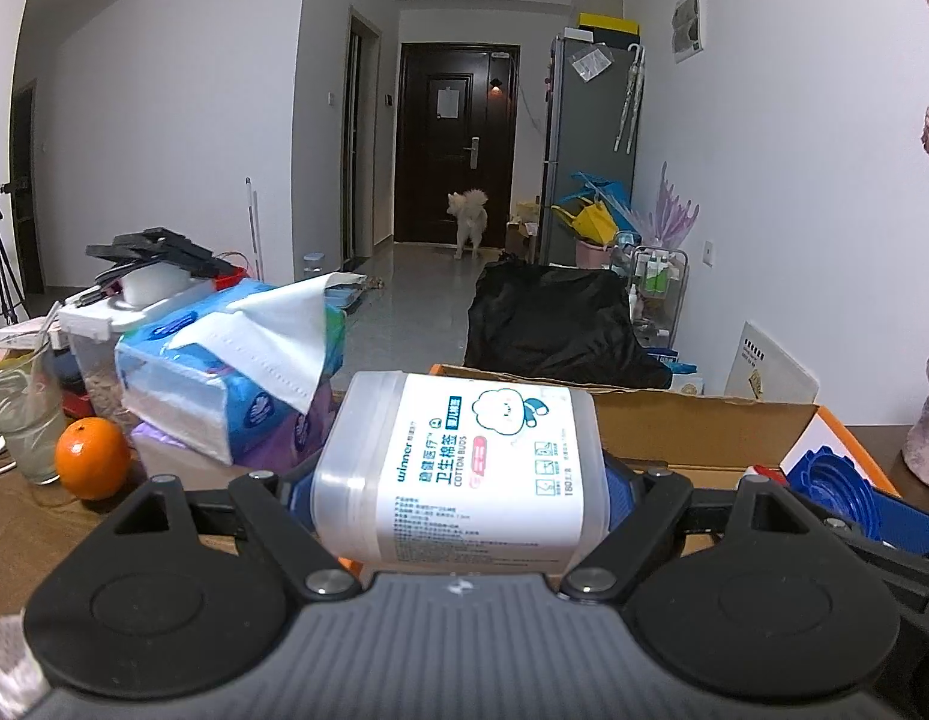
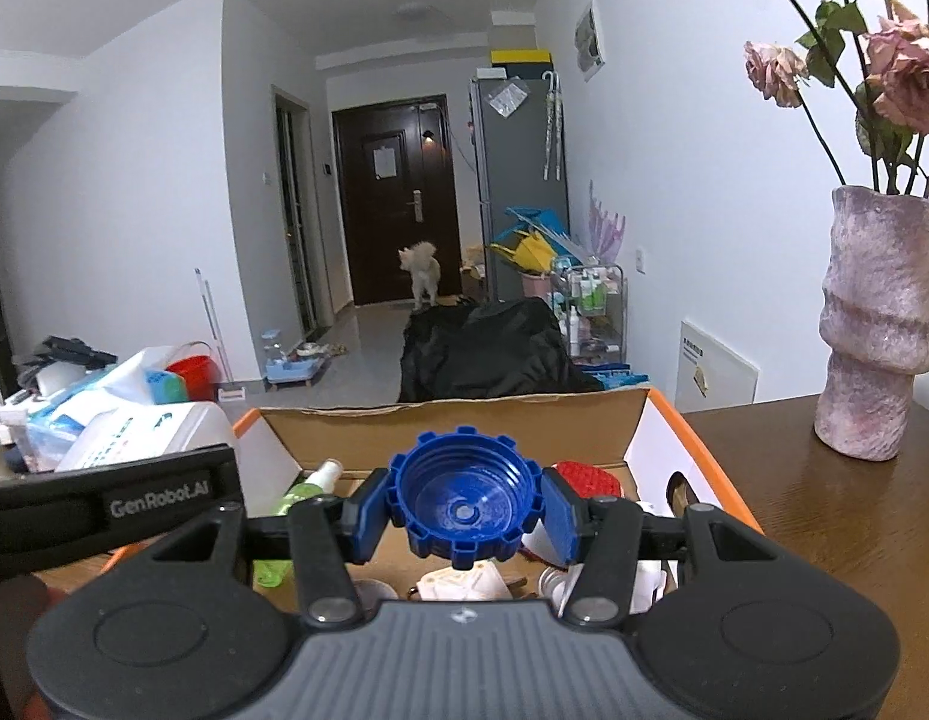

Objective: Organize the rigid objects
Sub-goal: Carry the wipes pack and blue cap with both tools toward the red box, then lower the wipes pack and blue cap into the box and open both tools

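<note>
My left gripper [image 1: 458, 498] is shut on a clear cotton-bud box [image 1: 464, 468] with a white label, held on its side just left of the cardboard box [image 1: 704, 414]. My right gripper [image 2: 464, 510] is shut on a blue ridged bottle cap [image 2: 464, 498], held over the open cardboard box [image 2: 452, 420]. The cap and right gripper also show in the left wrist view [image 1: 836, 492]. The cotton-bud box and left gripper show at the left in the right wrist view [image 2: 146, 426]. Inside the cardboard box lie a green spray bottle [image 2: 302, 486], a red item [image 2: 587, 477] and several white items.
Tissue packs [image 1: 224, 372], an orange [image 1: 92, 459], a glass [image 1: 20, 414] and a plastic tub [image 1: 104, 330] crowd the table's left. A pink vase of dried roses [image 2: 878, 324] stands on the wooden table at the right. A black-covered chair [image 2: 488, 354] is beyond the box.
</note>
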{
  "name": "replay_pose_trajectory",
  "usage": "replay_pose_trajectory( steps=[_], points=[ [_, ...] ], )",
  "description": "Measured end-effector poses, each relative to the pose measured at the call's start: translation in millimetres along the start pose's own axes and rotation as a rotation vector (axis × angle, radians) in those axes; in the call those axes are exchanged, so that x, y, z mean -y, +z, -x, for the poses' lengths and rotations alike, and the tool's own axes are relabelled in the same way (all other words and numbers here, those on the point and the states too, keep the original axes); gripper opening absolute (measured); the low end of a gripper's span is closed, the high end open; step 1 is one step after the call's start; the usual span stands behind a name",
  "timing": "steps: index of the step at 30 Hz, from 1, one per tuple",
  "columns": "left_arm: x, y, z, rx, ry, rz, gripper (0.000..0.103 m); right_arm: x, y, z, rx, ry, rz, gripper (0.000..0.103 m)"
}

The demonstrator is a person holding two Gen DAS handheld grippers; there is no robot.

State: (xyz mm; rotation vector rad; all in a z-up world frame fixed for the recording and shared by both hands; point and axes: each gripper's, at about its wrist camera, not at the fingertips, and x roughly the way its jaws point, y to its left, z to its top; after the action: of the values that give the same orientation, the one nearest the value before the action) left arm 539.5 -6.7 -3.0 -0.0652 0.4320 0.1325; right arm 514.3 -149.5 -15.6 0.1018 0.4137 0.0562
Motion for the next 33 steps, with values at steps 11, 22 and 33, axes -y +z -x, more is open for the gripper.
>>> replay_pose_trajectory(
  steps=[11, 22, 33],
  points=[
    [8.7, 0.6, -19.0, -0.016, -0.008, -0.031, 0.084, -0.3, 0.9, -17.1, -0.027, -0.029, 0.020, 0.052],
    [4.9, -0.4, -23.1, -0.048, -0.040, -0.025, 0.086, 0.6, -1.4, -21.2, -0.062, -0.043, 0.026, 0.052],
    [-6.1, 3.1, -15.6, -0.020, -0.025, -0.018, 0.103, 7.0, -0.2, -21.8, -0.077, -0.074, 0.002, 0.091]
  ],
)
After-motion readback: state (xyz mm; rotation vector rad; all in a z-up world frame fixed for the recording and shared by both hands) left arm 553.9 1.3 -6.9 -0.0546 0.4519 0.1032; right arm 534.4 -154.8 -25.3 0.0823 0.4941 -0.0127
